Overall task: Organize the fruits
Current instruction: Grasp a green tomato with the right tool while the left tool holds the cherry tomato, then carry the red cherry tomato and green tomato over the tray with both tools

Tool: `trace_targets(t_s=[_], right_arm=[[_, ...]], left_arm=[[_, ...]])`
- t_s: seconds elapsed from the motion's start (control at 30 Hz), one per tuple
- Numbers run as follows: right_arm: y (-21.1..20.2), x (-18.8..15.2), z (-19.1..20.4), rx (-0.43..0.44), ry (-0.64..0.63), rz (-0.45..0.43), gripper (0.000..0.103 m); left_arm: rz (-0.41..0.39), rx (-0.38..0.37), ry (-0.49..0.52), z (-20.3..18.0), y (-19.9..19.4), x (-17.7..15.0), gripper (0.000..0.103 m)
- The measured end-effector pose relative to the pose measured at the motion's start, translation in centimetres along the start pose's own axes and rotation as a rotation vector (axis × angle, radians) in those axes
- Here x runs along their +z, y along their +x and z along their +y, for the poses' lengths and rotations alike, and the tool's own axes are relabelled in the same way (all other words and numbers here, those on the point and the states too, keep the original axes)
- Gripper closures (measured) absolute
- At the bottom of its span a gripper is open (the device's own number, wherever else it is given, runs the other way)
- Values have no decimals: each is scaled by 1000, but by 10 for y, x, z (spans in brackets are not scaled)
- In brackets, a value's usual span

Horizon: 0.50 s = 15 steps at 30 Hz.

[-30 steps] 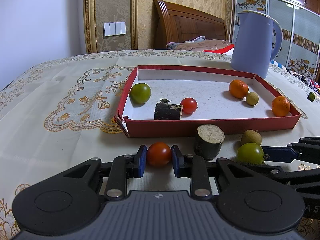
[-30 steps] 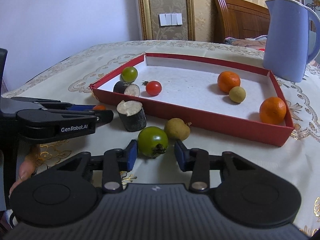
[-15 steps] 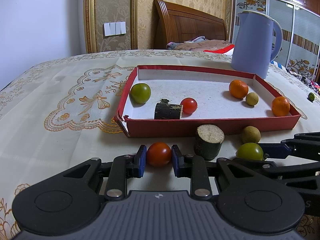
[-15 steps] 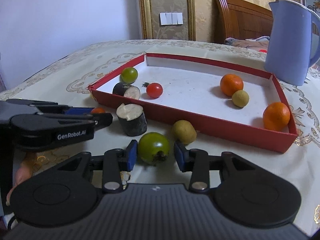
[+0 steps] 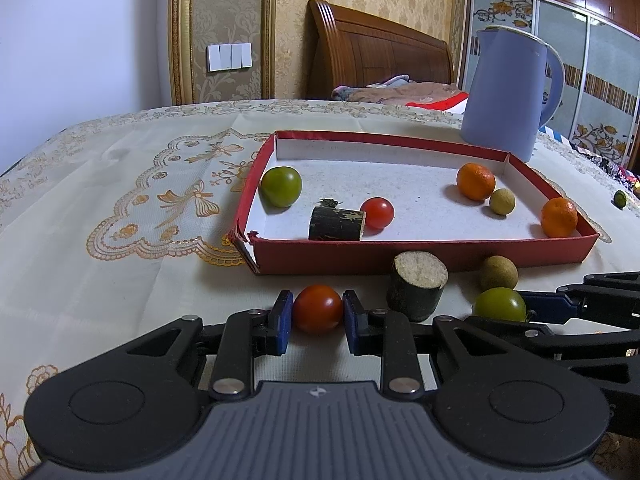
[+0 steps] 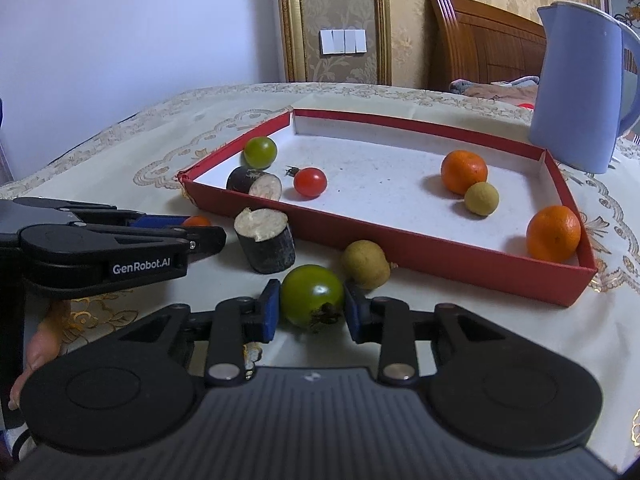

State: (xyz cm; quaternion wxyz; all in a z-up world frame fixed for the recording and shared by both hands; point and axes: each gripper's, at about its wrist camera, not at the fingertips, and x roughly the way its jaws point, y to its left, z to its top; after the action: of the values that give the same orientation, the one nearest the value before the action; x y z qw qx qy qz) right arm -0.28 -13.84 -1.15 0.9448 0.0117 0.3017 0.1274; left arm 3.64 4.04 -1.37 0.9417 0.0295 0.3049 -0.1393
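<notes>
Left wrist: two oranges [image 5: 475, 181], tray [image 5: 420, 257].

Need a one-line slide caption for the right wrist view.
Right gripper closes on a green tomato beside the red tray; left gripper holds a red tomato.

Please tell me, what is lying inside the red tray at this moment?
Inside the red tray lie a green tomato, a dark cut stalk piece, a red tomato, two oranges and a small yellowish fruit. The near wall hides a strip of floor.

Blue jug [image 5: 507, 92] on embroidered tablecloth [image 5: 120, 208], wooden headboard [image 5: 376, 52] behind — perhaps bedding, wall switches [image 5: 230, 57].
</notes>
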Motion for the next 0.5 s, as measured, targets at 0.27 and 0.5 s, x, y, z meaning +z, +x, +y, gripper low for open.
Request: trace_targets(t_s=[0.27,0.5], right_arm=[[0,0,0,2,5,-3,72],[-1,-1,1,-6,-2,-7,72]], left_arm=[[-1,0,-1,1,0,0,77],[-1,46,-2,0,1,0,77]])
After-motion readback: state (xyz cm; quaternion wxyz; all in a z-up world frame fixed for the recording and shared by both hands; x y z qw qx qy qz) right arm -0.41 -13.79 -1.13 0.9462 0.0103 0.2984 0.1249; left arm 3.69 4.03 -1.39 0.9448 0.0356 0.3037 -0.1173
